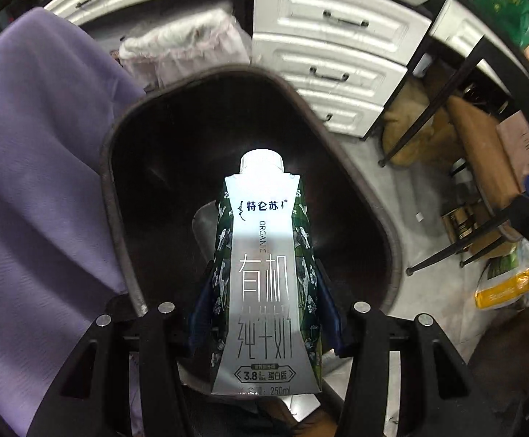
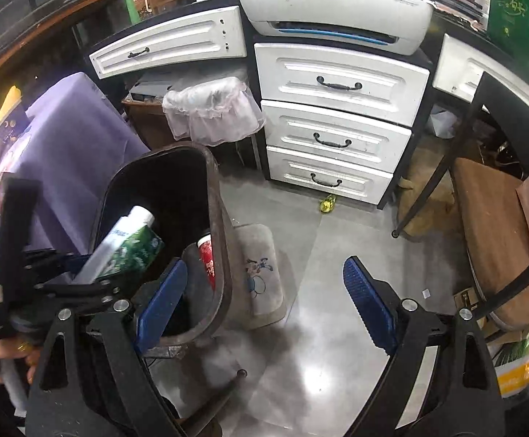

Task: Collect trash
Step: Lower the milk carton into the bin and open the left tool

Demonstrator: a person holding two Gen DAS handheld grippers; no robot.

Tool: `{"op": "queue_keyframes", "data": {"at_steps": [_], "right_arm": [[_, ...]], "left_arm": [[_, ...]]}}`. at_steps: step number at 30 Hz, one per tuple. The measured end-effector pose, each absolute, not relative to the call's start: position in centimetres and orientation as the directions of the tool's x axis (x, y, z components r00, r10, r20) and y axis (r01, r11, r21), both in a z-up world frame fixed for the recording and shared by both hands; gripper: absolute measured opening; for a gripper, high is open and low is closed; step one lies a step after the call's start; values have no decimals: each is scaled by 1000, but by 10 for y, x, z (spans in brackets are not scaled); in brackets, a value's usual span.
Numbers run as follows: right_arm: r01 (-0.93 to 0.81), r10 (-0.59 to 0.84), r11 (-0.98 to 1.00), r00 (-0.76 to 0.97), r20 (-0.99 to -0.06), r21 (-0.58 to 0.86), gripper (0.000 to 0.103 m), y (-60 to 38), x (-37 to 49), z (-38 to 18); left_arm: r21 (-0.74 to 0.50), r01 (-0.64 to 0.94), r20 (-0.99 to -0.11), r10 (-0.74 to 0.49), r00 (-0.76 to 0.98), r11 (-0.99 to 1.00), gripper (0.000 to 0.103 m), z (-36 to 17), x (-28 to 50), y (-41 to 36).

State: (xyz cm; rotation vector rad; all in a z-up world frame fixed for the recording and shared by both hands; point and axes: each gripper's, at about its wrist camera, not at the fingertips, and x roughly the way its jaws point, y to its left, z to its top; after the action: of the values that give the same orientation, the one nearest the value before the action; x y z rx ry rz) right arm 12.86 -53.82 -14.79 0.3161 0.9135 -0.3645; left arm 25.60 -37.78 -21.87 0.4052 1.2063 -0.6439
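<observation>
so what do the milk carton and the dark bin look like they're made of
The milk carton looks like coated paperboard: sharp folded edges, a glossy silver-and-green printed skin, and a white cap that seems to be plastic. The left gripper is closed on it above the bin. The dark bin looks like moulded plastic, dark brown with a smooth, faintly shiny inside and a thick rolled rim; metal can't be ruled out.

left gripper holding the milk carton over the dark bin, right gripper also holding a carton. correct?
Not quite. The left gripper does hold the milk carton over the dark bin, but the right gripper holds nothing: the right wrist view shows its jaws standing wide open with only floor between them.
</observation>
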Motion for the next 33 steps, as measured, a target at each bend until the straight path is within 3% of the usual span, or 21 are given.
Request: {"op": "queue_keyframes", "data": {"at_steps": [13, 16, 33], "right_arm": [[459, -150, 876, 550, -821, 147, 87, -548, 121, -168], [472, -153, 867, 554, -818, 157, 87, -551, 119, -167], [424, -169, 889, 652, -739, 171, 87, -530, 129, -133]], "left_arm": [[-19, 655, -972, -167, 164, 756, 51, -259, 267, -397], [-2, 658, -970, -163, 183, 753, 63, -256, 265, -397], [-9, 713, -852, -379, 362, 701, 92, -137, 199, -345]]}}
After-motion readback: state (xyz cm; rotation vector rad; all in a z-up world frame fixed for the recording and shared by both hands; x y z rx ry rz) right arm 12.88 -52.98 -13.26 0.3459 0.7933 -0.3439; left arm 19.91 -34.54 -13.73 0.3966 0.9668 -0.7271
